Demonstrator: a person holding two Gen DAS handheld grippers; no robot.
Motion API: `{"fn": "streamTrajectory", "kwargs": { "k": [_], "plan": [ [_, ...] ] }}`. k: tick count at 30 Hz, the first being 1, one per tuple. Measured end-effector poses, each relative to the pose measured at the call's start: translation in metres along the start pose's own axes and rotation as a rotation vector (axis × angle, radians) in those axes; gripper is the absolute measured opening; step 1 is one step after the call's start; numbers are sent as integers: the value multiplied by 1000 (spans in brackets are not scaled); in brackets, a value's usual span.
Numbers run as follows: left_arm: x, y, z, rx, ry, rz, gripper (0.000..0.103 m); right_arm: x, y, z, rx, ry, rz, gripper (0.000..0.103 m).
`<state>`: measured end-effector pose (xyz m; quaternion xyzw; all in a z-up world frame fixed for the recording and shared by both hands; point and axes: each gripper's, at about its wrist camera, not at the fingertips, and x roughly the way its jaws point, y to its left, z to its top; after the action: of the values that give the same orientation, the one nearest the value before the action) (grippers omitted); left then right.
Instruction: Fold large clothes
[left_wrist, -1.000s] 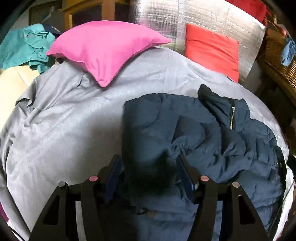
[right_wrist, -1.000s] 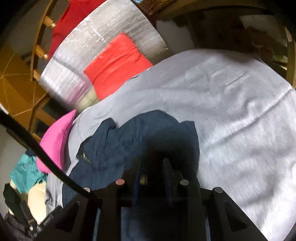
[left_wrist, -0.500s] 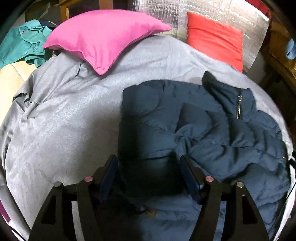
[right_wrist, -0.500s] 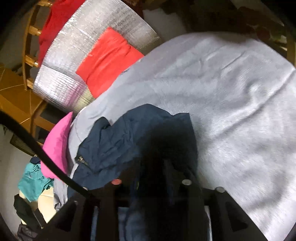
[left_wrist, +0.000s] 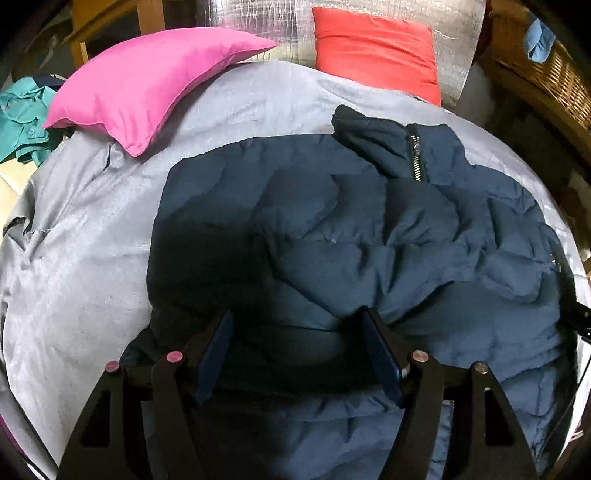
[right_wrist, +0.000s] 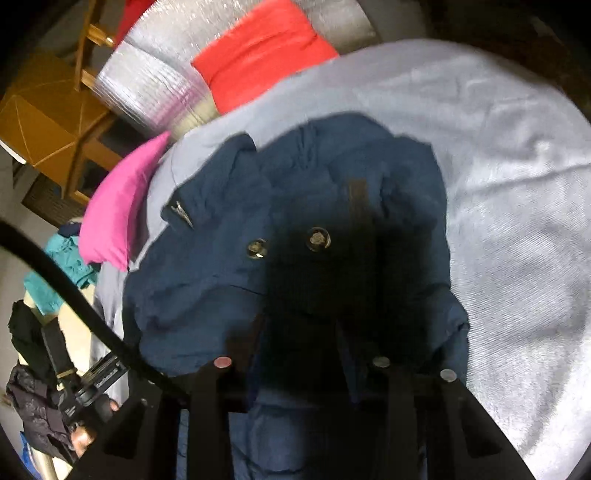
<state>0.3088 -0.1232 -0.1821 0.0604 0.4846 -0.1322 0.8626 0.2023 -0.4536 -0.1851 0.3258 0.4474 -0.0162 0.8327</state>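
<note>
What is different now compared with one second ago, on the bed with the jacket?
The right gripper has carried its hold of the navy jacket further up the bed, turning up two snap buttons. The left gripper stays open over the jacket. The pink pillow and red pillow have not moved.

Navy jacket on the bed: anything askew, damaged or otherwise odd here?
No damage visible. The navy jacket lies rumpled on the grey bedspread, collar flopped sideways with the zipper partly open: mid-fold mess, nothing alarming.
</note>
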Motion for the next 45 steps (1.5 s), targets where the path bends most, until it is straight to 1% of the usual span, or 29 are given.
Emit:
{"fn": "streamTrajectory", "kwargs": {
  "k": [2, 4, 5, 6, 8, 10, 12, 13, 16, 18, 19, 20, 21, 23, 25, 28, 30, 32, 33, 34, 35, 36, 37, 38, 39, 40, 42, 44, 45],
  "plan": [
    [-6, 3, 4, -3, -2, -16, 72, -5, -2, 5, -5, 9, 23, 37],
    [-13, 12, 6, -23, -21, -36, 72, -19, -7, 11, 8, -20, 59, 38],
    [-18, 18, 7, -42, -36, -44, 72, -30, -13, 15, 20, -63, 69, 41],
    [-25, 27, 10, -69, -58, -52, 72, -38, -18, 18, 35, -100, 67, 51],
    [-34, 49, 14, -133, -93, -51, 73, -51, -39, 26, 113, -175, 58, 65],
    [-33, 67, 14, -188, -98, -34, 82, -54, -59, 30, 192, -201, 55, 65],
    [-25, 91, 14, -260, -75, 0, 82, -46, -80, 34, 267, -186, 52, 65],
    [-22, 97, 13, -280, -61, 7, 82, -42, -82, 35, 281, -177, 51, 65],
    [-5, 114, 10, -326, 4, -2, 82, -20, -93, 41, 301, -109, 49, 65],
    [6, 115, 7, -342, 52, -38, 82, -1, -92, 41, 299, -42, 83, 65],
    [11, 115, 6, -350, 69, -67, 82, 4, -90, 41, 296, -29, 86, 65],
    [16, 115, 5, -354, 95, -109, 82, 10, -87, 40, 283, -21, 73, 65],
    [20, 113, 4, -353, 114, -138, 83, 12, -83, 41, 260, -31, 59, 65],
    [26, 109, 2, -347, 141, -185, 84, 14, -79, 40, 235, -32, 59, 65],
    [29, 107, 2, -347, 141, -194, 86, 18, -75, 36, 210, -24, 85, 66],
    [30, 105, 1, -357, 141, -225, 88, 21, -67, 35, 143, -23, 75, 71],
    [32, 103, -1, -356, 129, -230, 88, 22, -69, 34, 159, -25, 86, 72],
    [33, 100, 0, -347, 123, -226, 88, 21, -68, 33, 154, -27, 84, 69],
    [32, 99, 1, -344, 118, -229, 88, 17, -69, 31, 144, -28, 79, 63],
    [33, 97, 2, -341, 114, -233, 87, 17, -67, 31, 132, -30, 83, 48],
    [32, 93, 3, -332, 107, -233, 84, 21, -61, 32, 125, -22, 101, 44],
    [33, 91, 4, -325, 103, -225, 77, 20, -59, 32, 126, -24, 98, 40],
    [34, 90, 6, -321, 99, -218, 69, 20, -56, 32, 119, -31, 87, 39],
    [32, 88, 7, -317, 88, -212, 64, 19, -52, 31, 104, -36, 75, 34],
    [29, 87, 8, -312, 77, -212, 56, 17, -49, 31, 94, -44, 63, 31],
    [27, 88, 10, -310, 68, -212, 50, 16, -48, 31, 92, -48, 59, 29],
    [21, 86, 15, -308, 52, -210, 45, 7, -42, 32, 81, -76, 56, 24],
    [18, 86, 16, -311, 41, -214, 43, -1, -38, 32, 69, -109, 49, 24],
    [17, 93, 17, -313, 42, -212, 43, -4, -39, 32, 65, -122, 52, 24]
  ]
}}
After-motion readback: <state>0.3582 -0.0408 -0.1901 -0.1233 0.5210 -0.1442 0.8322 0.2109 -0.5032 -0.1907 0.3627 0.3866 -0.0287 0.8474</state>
